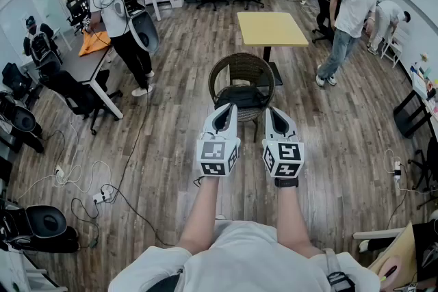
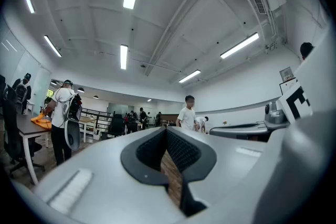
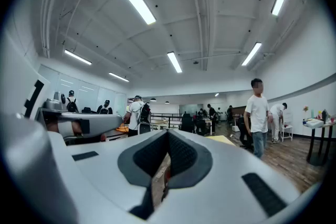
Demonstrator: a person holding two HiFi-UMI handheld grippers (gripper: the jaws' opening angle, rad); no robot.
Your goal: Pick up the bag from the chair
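Observation:
A dark bag [image 1: 240,97] lies on the seat of a round wicker chair [image 1: 241,69] in the middle of the head view. My left gripper [image 1: 225,111] and right gripper [image 1: 274,112] are held side by side, level, just short of the chair's near side and pointing toward it. Both are shut with nothing between the jaws. In the left gripper view the left gripper [image 2: 167,136] has its dark pads [image 2: 181,150] pressed together, and the right gripper [image 3: 167,138] looks the same in the right gripper view. Neither gripper view shows the bag or the chair.
A yellow table [image 1: 272,28] stands just behind the chair. A person in white [image 1: 350,14] stands at the right and another with a backpack [image 1: 118,7] at the left by a desk [image 1: 87,65]. Cables and a power strip [image 1: 101,196] lie on the wooden floor at lower left.

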